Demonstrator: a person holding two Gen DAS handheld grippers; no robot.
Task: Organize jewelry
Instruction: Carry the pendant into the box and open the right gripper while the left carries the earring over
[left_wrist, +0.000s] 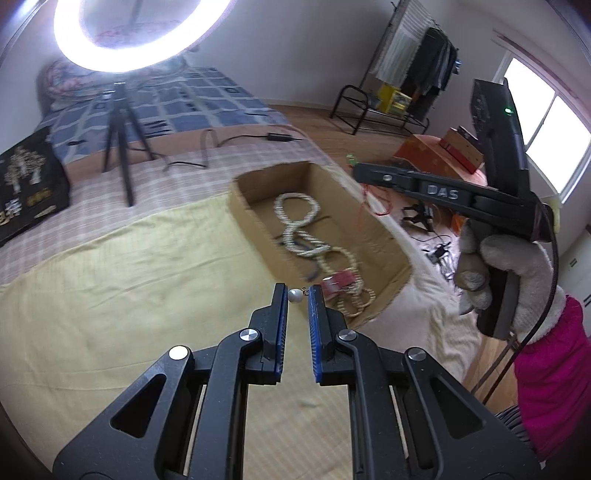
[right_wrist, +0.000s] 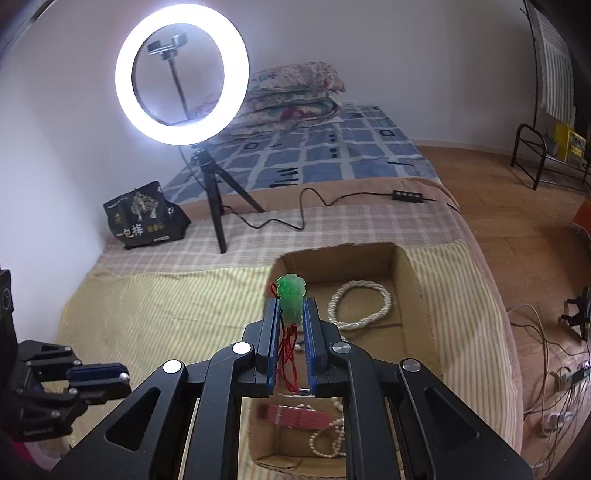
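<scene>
**Jewelry goes in the box, big pieces first, tiny ones last**

Jewelry sits in three places right now. Most of it lies in the cardboard box (right_wrist: 410, 280) on the yellow striped cloth (right_wrist: 166, 306) over the bed. We hold two small pieces up in the air, one in each tool.

In the box we see a thick white bead necklace (right_wrist: 360, 304) in loops. It is floppy like a rope, so we judge it will sag and swing if we lift it by one spot. A grab in the middle of a loop looks best. A flat red piece (right_wrist: 295, 415) lies near it, too blurred to name.

Our right gripper (right_wrist: 293, 308) is squeezed tight on a green pendant (right_wrist: 291, 301) with a thin red cord (right_wrist: 288, 354) hanging down. The stone looks hard and smooth, so it may slip or chip. The cord is soft and can snag.

Our left gripper (left_wrist: 298, 295) is pulled in narrow on a little pearl (left_wrist: 294, 295) with a tiny metal ring. It is round, light and slippery. We think it could pop out and roll away, so we should set it down low in the box.
</scene>
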